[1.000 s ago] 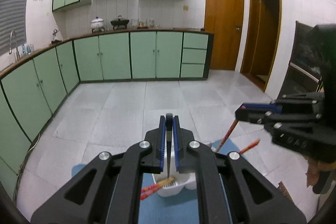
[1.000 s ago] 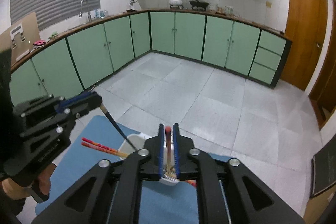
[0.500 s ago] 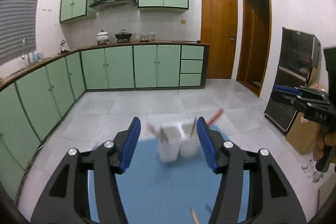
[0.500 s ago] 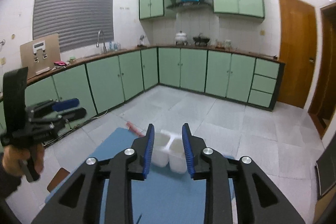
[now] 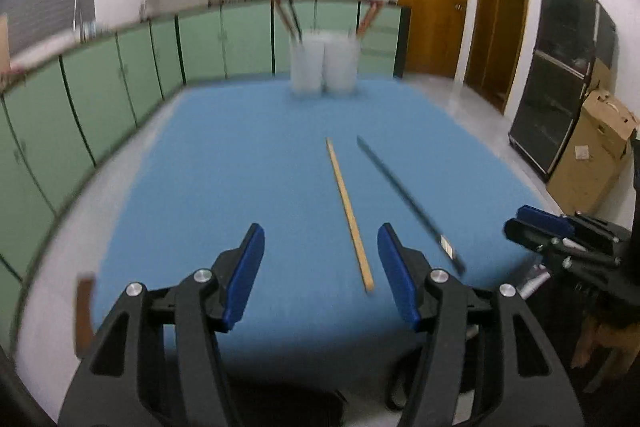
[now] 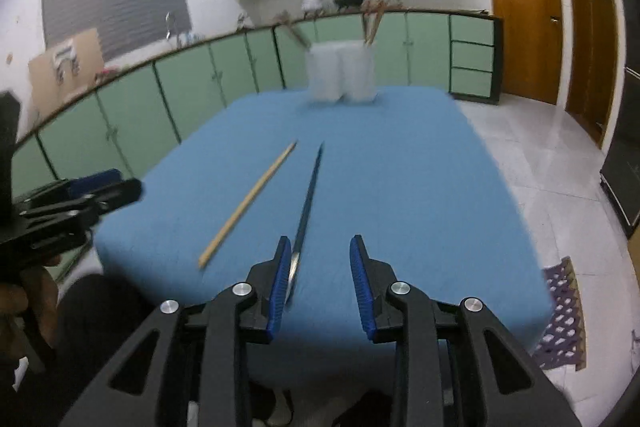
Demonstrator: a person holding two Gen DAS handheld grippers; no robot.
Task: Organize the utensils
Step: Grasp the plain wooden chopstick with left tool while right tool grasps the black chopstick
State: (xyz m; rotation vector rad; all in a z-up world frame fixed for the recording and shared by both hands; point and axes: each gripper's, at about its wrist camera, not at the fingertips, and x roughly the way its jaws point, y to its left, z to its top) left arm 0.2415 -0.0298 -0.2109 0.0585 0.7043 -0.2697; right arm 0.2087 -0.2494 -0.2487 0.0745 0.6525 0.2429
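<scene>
Now both my hand-held grippers, left [image 5: 320,269] and right [image 6: 318,273], gape empty over the table's [image 6: 400,167] near edge; through the blur, the black chopstick [image 6: 308,195] probably skids off if nudged.

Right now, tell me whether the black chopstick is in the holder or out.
Out. The black chopstick lies flat on the blue table, beside the wooden chopstick, short of the white holder.

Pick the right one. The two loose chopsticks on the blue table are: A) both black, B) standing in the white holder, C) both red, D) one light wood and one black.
D: a light wooden chopstick and a black chopstick lie flat on the blue table, apart from the white holder.
</scene>
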